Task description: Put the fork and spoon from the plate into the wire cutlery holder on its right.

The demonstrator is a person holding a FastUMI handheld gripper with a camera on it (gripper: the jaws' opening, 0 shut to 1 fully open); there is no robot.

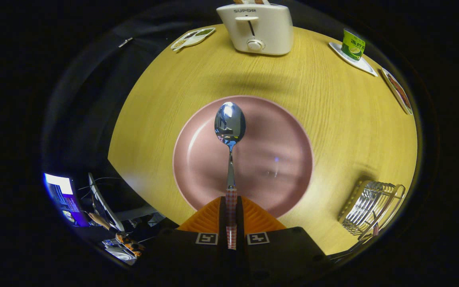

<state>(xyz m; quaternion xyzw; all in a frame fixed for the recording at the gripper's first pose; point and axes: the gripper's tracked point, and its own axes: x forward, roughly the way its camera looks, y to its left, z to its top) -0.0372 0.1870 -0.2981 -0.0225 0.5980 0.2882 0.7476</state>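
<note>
My gripper (231, 207) is shut on the checked handle of a steel spoon (230, 127). The spoon points straight ahead from between the fingers, its bowl hanging over the far half of the pink plate (277, 167). Nothing lies on the plate below it. The wire cutlery holder (369, 209) stands on the table to the right of the plate and of my fingers. A thin handle end sticks out at the holder's near corner; I cannot tell what it belongs to.
A white toaster (258, 30) stands at the table's far edge beyond the plate. A green cup on a white saucer (353, 46) is at the far right, with a small dish (399, 92) beside it. A divided sauce dish (193, 38) lies far left. The round wooden table (153, 119) drops off on the left.
</note>
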